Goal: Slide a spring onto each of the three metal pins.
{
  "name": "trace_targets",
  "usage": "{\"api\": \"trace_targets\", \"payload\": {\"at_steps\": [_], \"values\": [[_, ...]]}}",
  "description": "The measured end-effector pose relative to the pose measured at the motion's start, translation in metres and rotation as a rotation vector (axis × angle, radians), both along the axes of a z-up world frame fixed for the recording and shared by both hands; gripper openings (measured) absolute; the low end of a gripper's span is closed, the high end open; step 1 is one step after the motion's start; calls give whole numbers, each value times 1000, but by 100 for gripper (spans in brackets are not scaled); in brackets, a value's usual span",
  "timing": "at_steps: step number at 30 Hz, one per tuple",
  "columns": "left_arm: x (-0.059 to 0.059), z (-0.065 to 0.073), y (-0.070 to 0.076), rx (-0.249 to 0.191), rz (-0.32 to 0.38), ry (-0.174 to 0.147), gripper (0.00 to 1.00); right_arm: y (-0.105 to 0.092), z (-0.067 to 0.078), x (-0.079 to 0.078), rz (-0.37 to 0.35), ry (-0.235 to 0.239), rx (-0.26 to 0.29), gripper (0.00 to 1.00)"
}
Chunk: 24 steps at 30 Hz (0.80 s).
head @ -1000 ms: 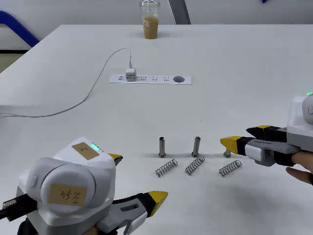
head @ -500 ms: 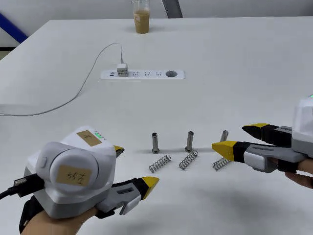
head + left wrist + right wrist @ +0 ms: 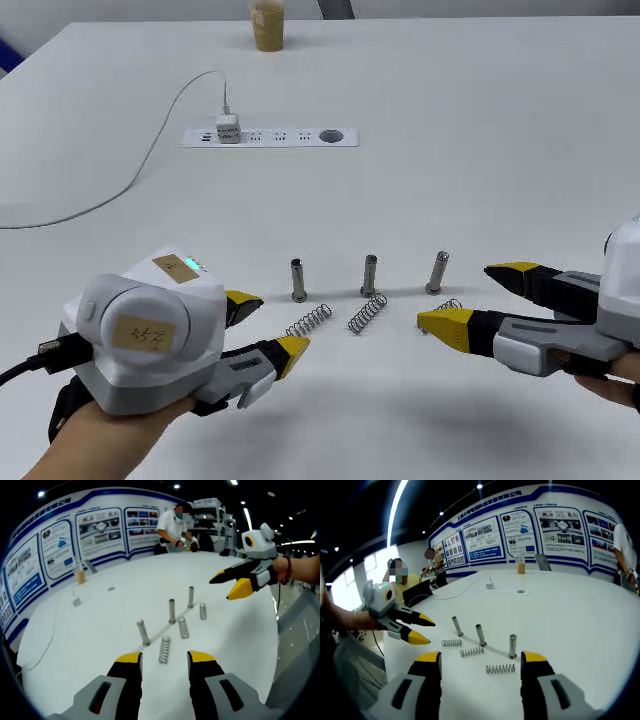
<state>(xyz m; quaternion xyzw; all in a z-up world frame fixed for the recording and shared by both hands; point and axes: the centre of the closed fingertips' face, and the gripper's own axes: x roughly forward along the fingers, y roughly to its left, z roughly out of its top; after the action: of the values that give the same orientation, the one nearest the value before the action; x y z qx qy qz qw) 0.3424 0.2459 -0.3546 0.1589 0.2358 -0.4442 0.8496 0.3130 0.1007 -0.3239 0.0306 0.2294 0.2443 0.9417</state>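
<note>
Three metal pins stand upright in a row on the white table: left pin (image 3: pixel 297 280), middle pin (image 3: pixel 369 274), right pin (image 3: pixel 437 271). A spring lies flat in front of each: left spring (image 3: pixel 308 320), middle spring (image 3: pixel 367 312), right spring (image 3: pixel 446 305), which is partly hidden behind a jaw. My left gripper (image 3: pixel 266 326) is open, just left of the left spring (image 3: pixel 164 649). My right gripper (image 3: pixel 478 299) is open, its jaws on either side of the right spring (image 3: pixel 500 668), above the table.
A white power strip (image 3: pixel 270 136) with a plugged charger and a cable (image 3: pixel 120 190) lies further back. A cup of brown drink (image 3: pixel 266 22) stands at the far edge. People (image 3: pixel 400 577) are at neighbouring benches.
My right gripper has moved left and nearer, so its jaws now flank the right spring. My left gripper has edged toward the left spring. The head camera tilted, shifting the whole scene.
</note>
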Motion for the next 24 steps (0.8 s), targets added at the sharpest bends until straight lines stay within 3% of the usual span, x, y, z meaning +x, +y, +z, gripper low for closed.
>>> {"api": "trace_targets", "payload": {"at_steps": [9,14,18,24], "values": [[2,-17,-7,34,-47,5,32,9,-3,-9,33,-2,41,70],[6,-24,-8,69,-69,-13,28,13,-6,-15,38,5,69,71],[10,-27,-9,64,-77,-18,26,17,-9,-19,43,12,78,71],[11,-35,-10,93,-102,-12,22,20,-12,-21,47,21,65,70]]}}
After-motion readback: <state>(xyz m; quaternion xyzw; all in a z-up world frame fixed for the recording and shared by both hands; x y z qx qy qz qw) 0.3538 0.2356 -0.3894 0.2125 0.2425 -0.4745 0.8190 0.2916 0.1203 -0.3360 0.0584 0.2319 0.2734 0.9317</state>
